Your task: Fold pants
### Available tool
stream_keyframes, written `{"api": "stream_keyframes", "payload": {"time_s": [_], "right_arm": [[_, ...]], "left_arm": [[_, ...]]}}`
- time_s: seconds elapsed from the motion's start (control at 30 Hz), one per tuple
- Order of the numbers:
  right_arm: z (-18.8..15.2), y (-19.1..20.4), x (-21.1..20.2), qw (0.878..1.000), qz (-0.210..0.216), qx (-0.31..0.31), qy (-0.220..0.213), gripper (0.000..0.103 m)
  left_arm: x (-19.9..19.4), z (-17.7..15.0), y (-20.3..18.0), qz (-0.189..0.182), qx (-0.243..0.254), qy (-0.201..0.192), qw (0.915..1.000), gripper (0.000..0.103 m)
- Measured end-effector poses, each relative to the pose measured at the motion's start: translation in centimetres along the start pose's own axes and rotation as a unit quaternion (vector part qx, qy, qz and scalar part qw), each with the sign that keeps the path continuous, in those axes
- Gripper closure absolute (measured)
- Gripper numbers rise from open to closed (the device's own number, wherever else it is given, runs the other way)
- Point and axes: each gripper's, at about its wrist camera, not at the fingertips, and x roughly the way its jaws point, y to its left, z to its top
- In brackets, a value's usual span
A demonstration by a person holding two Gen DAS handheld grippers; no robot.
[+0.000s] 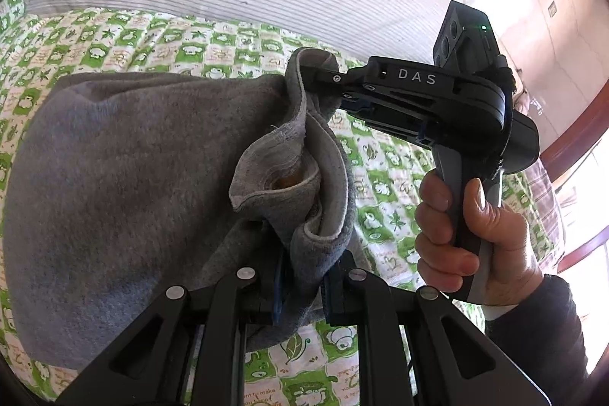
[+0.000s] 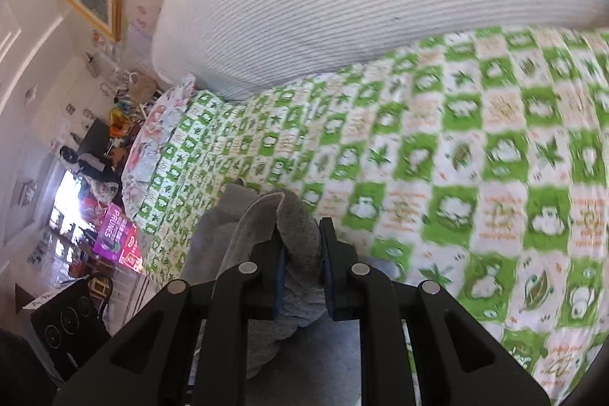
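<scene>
Pants (image 1: 133,177) bunched, pinched by left gripper (image 1: 300,286) | right gripper (image 2: 302,273) apparently clamps hem

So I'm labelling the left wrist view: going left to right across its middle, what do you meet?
Grey pants → right tongs clamped on the pants' edge → the person's right hand around the handle.

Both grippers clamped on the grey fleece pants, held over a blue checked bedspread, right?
Not quite: the bedspread is green and white checked, not blue, per the right wrist view. Left gripper and right gripper are both shut on the grey fleece pants.
</scene>
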Motion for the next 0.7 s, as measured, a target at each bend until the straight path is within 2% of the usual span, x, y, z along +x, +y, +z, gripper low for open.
{"api": "stream_keyframes", "payload": {"time_s": [0.17, 0.2, 0.27, 0.33, 0.47, 0.53, 0.7], "right_arm": [[-0.4, -0.5, -0.2, 1.0, -0.007, 0.009, -0.003, 0.085], [-0.4, -0.5, -0.2, 1.0, -0.011, 0.013, -0.003, 0.081], [-0.5, -0.6, -0.5, 1.0, -0.021, 0.022, -0.004, 0.075], [-0.7, -0.9, -1.1, 0.999, -0.034, 0.033, -0.011, 0.063], [-1.4, -1.0, -2.9, 0.997, -0.055, 0.045, -0.021, 0.056], [-1.8, -0.8, -4.0, 0.997, -0.063, 0.047, -0.027, 0.056], [-3.7, 0.9, -7.6, 0.994, -0.09, 0.041, -0.056, 0.054]], "left_arm": [[0.3, 0.0, -0.1, -0.001, 0.004, 0.009, 1.0, 0.088], [0.2, 0.0, 0.0, -0.002, 0.003, 0.012, 0.9999, 0.088], [0.0, 0.2, 0.2, -0.008, -0.001, 0.013, 0.9999, 0.079], [0.0, 0.3, 0.2, -0.017, -0.001, 0.022, 0.9996, 0.073], [-1.3, -0.3, -0.1, -0.038, 0.01, 0.033, 0.9987, 0.051], [-2.5, -0.9, -0.2, -0.044, 0.023, 0.032, 0.9983, 0.048], [-5.9, -1.7, 1.8, -0.051, 0.028, 0.033, 0.9977, 0.046]]}}
